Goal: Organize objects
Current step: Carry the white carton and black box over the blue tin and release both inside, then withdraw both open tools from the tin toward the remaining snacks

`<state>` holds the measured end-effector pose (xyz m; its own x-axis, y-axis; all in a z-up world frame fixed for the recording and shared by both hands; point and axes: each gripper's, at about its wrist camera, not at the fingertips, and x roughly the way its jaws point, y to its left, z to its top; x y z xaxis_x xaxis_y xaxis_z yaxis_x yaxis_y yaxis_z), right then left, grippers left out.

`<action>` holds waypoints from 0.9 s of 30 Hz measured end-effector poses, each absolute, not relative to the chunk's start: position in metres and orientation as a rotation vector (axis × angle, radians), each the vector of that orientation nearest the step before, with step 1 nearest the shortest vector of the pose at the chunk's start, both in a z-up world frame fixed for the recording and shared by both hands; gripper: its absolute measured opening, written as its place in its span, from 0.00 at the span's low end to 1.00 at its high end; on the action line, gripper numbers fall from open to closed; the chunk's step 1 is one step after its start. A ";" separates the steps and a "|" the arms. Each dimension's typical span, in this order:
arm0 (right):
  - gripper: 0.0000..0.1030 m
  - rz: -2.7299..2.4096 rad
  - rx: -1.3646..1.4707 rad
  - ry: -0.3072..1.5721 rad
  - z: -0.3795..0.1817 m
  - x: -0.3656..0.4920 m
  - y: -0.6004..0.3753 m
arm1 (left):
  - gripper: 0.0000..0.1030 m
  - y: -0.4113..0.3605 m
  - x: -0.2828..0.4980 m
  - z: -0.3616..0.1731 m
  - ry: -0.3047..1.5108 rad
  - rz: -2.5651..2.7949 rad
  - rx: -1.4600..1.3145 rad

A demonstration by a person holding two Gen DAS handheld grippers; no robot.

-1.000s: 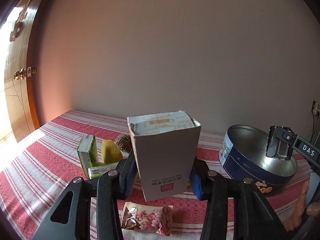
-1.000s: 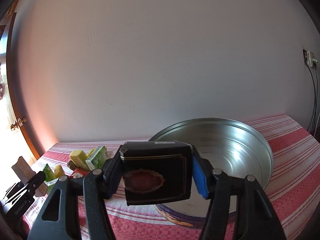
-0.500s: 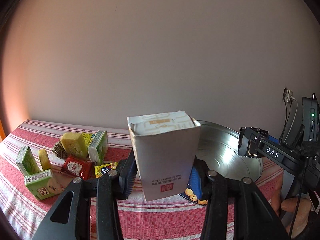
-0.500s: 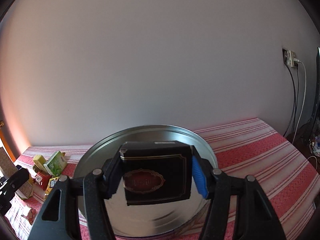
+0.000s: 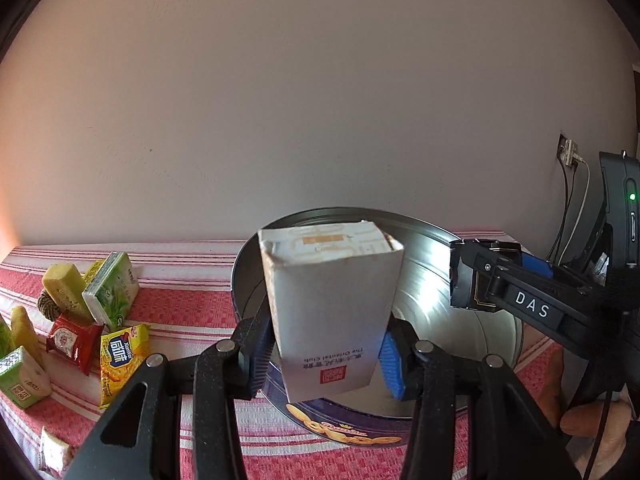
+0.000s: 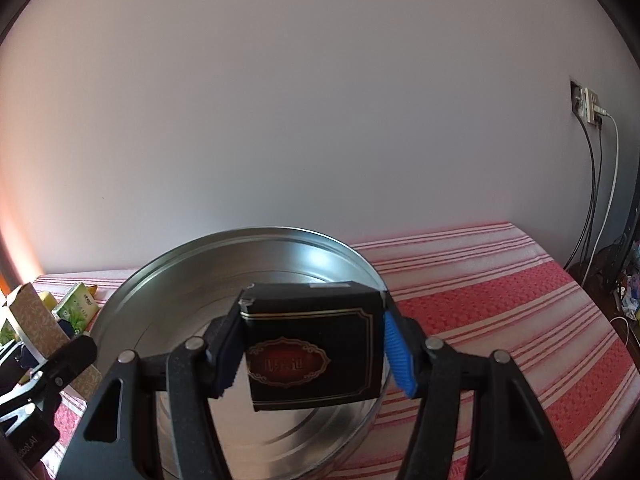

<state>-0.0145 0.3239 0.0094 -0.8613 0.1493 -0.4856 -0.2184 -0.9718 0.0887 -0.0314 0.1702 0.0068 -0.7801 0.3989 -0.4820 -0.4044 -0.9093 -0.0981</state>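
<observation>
Left wrist view: our left gripper (image 5: pixel 324 360) clamps a white carton (image 5: pixel 330 312) above the round tin (image 5: pixel 460 308), snack packets (image 5: pixel 96 320) left on the striped cloth (image 5: pixel 192 304).

Right wrist view: our right gripper (image 6: pixel 314 354) pinches a black box (image 6: pixel 312 344) over that tin's bare interior.

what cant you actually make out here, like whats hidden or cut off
- Round tin: its floor is partly hidden in both wrist views by the white box and black box.
- Black box label: right wrist view, too blurred to read.
- Wrapped snack: left wrist view, cut off by the edge.
</observation>
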 end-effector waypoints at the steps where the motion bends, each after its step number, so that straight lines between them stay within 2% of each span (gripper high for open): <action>1: 0.60 2.851 -0.732 0.195 0.009 -0.015 0.324 | 0.47 0.174 -0.034 0.005 0.028 2.618 -0.713; 6: 0.61 2.877 -0.729 0.181 0.007 -0.016 0.325 | 0.47 0.191 -0.044 0.001 0.056 2.599 -0.713; 8: 0.71 2.897 -0.718 0.207 0.007 -0.015 0.328 | 0.53 0.192 -0.046 -0.001 0.076 2.613 -0.710; 9: 0.84 2.902 -0.714 0.222 0.008 -0.014 0.329 | 0.64 0.191 -0.045 -0.002 0.079 2.620 -0.707; 10: 0.89 2.904 -0.694 0.237 0.009 -0.012 0.330 | 0.69 0.188 -0.044 -0.003 0.073 2.628 -0.699; 16: 0.90 2.820 -0.531 0.206 0.020 0.004 0.334 | 0.69 0.162 -0.038 0.001 0.050 2.699 -0.665; 19: 0.99 2.760 -0.436 0.209 0.023 0.013 0.337 | 0.70 0.141 -0.030 0.003 0.038 2.744 -0.647; 27: 1.00 2.698 -0.397 0.231 0.019 0.018 0.344 | 0.70 0.096 -0.016 0.009 0.089 2.812 -0.636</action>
